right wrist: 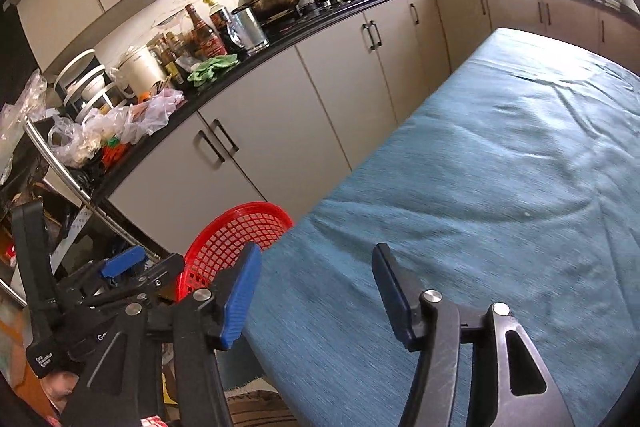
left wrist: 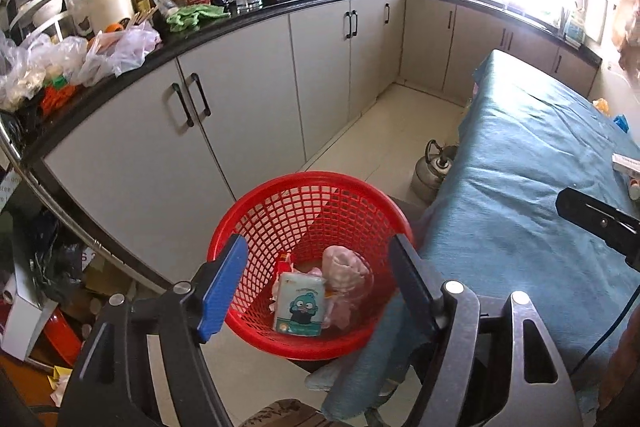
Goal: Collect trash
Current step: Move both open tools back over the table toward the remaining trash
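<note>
Below the left gripper [left wrist: 316, 291], one round red plastic mesh basket [left wrist: 312, 219] holds a cartoon-printed tissue packet [left wrist: 299, 305] and a crumpled pink wad [left wrist: 344, 267]; its jaws gape, empty. Over the wrinkled blue tablecloth's [right wrist: 480, 187] near-left edge, the right gripper [right wrist: 316, 291] gapes empty beside the basket.

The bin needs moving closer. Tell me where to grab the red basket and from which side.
Grip the red basket by its rolled rim, near side, coming down from above with one finger inside and one outside. The mesh wall flares outward and is too wide to span, while the open left gripper hangs right over that edge.
</note>
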Tool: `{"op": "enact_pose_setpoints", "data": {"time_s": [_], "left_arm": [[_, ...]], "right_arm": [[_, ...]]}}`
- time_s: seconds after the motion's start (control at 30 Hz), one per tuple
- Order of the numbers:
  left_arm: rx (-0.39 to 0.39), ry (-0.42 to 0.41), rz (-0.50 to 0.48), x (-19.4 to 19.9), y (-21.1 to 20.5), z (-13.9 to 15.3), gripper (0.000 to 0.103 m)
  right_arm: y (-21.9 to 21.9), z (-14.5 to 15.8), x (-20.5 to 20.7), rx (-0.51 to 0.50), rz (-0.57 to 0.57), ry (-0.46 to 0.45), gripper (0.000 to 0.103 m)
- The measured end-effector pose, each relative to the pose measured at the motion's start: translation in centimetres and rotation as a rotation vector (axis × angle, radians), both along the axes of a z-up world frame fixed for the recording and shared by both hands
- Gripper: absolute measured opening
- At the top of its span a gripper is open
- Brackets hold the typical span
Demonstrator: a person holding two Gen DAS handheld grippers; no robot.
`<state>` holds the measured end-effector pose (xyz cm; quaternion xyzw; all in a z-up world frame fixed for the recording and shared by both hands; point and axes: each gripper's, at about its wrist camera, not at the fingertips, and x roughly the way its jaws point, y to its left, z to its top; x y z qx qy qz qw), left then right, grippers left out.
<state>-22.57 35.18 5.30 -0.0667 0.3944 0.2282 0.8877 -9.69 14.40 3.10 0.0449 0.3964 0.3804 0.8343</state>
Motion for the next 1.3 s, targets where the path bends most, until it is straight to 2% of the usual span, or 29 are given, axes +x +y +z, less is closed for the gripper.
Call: {"op": "enact_pose_setpoints", "data": {"time_s": [0.47, 0.83, 1.03, 1.3], "left_arm": [[0.081, 0.009, -0.074, 1.2, -5.2, 1.3, 0.073], [0.121, 0.024, -0.178, 2.9, -10.1, 2.1, 0.074], [0.074, 0.011, -0.302, 4.9, -13.5, 3.0, 0.075], [-0.013, -0.01, -0.512, 10.2, -20.6, 4.3, 0.078]], "right_arm": [[-7.0, 0.1, -0.2, 0.04, -0.107, 0.006, 0.065], [-13.9, -0.3, -0.2, 0.069, -0.212, 0.015, 0.069], [-18.7, -0.3, -0.7, 0.073, -0.293, 0.016, 0.072], [-28.3, -0.2, -2.2, 0.087, -0.471, 0.011, 0.076]]}}
